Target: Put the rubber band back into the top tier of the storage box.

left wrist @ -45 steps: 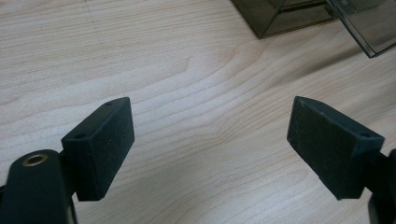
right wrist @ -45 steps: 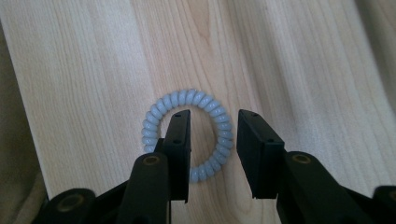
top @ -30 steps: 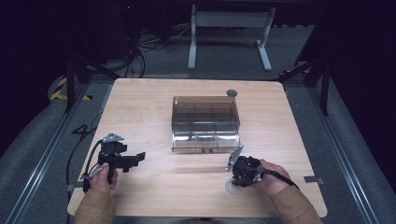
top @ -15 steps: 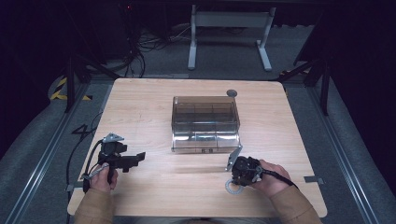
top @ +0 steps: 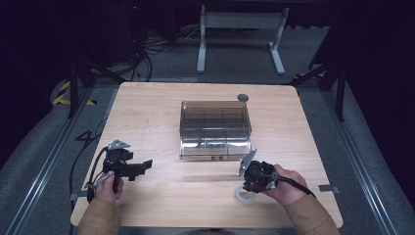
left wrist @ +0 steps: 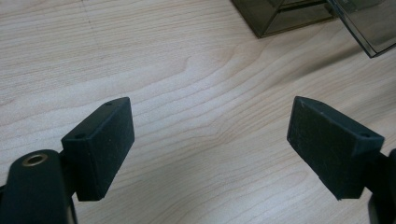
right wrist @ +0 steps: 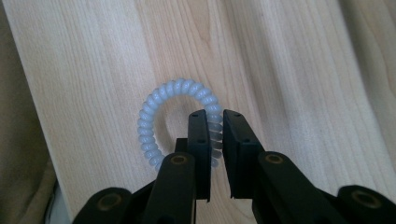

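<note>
Right gripper (right wrist: 214, 122) points down, jaws pinching the coiled hair tie (right wrist: 154, 112); left gripper (left wrist: 210, 140) level, jaws spread

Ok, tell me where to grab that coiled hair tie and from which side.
Take the hair tie across one stretch of its coil, from above, one jaw inside the ring and one outside. It lies flat on the table with an open middle, so that likely suits best. The right gripper is already shut on the ring's near side that way.

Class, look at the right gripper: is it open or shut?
Shut. The right gripper has its fingers pinched on one side of the spiral hair tie, which lies on the table.
</note>
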A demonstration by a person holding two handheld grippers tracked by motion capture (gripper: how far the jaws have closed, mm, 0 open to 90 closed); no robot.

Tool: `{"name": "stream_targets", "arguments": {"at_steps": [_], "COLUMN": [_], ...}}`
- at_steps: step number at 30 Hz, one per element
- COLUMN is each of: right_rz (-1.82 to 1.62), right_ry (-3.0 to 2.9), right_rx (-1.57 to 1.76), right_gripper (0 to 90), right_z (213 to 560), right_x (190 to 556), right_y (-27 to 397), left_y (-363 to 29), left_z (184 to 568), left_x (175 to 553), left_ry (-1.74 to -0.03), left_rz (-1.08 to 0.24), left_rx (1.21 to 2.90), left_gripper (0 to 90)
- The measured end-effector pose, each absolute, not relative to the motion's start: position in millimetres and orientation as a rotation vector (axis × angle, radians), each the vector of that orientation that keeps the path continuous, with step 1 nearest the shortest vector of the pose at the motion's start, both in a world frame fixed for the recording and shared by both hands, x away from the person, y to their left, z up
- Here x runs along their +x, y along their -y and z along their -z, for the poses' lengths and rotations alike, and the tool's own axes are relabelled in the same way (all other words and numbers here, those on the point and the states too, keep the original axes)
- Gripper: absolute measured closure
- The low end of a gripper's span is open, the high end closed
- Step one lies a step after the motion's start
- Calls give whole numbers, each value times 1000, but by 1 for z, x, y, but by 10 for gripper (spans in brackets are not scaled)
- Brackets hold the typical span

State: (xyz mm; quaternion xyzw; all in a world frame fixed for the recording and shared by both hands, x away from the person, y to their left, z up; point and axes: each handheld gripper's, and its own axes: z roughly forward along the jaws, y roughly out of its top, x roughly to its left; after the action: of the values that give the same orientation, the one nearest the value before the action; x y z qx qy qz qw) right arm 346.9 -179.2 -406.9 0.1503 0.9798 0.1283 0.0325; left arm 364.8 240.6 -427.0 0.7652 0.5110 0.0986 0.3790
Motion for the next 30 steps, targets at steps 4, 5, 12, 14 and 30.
{"name": "stream_targets", "arguments": {"at_steps": [4, 5, 12, 14, 30], "right_rz": [-409, -417, -438, -448, -481], "right_ry": [-3012, -3009, -3002, -2995, -2976], "right_rx": [473, 480, 484, 481, 463], "right_gripper": [826, 827, 826, 826, 826], "right_z": [401, 399, 387, 384, 354], "right_x": [346, 346, 345, 345, 349], "right_y": [179, 179, 179, 179, 177], "left_y": [-241, -241, -240, -240, -240], "left_z": [427, 428, 428, 428, 429], "left_x": [365, 365, 365, 365, 365], "left_ry": [-1304, -1305, -1308, -1310, -1312], "left_rz": [-251, -250, -248, -249, -248], "left_rx": [1957, 1956, 1959, 1957, 1960], "left_gripper": [157, 157, 157, 157, 157]}}
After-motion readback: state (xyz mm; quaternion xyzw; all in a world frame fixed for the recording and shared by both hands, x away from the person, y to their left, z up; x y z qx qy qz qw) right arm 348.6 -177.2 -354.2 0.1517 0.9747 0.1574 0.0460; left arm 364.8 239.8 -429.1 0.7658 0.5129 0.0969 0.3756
